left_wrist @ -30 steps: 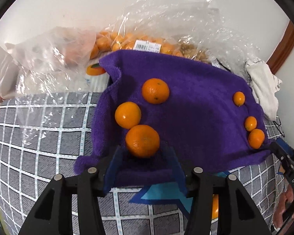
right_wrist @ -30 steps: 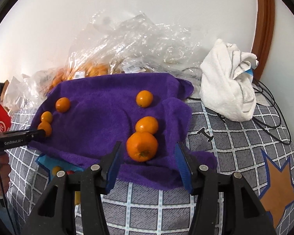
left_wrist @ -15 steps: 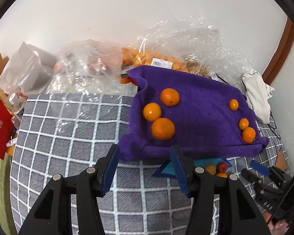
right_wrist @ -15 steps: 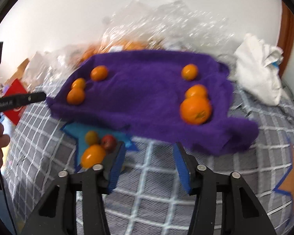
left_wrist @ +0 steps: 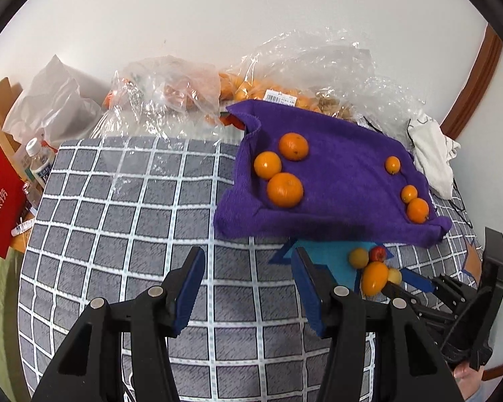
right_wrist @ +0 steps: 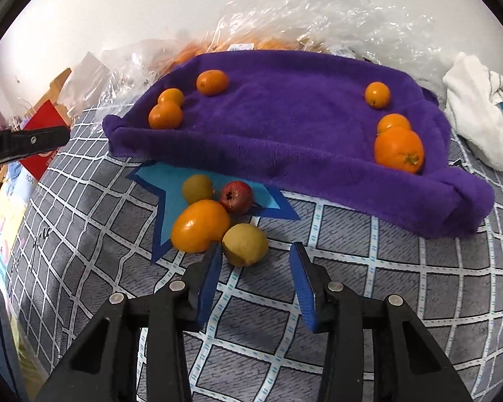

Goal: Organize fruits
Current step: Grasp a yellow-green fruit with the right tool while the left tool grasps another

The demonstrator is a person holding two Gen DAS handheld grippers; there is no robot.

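Right tool (right_wrist: 253, 274) was spread wide, holding nothing, w/ yellow-green fruit (right_wrist: 245, 244) at frame centre just beyond its tips, on the checked cloth. Prob. light, firm, smooth & apt to roll; grip across its widest part. Left tool (left_wrist: 248, 288) also wide apart, empty.

Six oranges (left_wrist: 284, 190) on purple towel (right_wrist: 295, 127); four fruits (right_wrist: 200, 225) beside.

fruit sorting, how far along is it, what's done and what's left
Looks done: six oranges sit on the purple towel, three at each end. In hand: nothing; the right claw is open, close to the yellow fruit; the left claw is open over bare cloth. Left: four loose fruits, including the red one.
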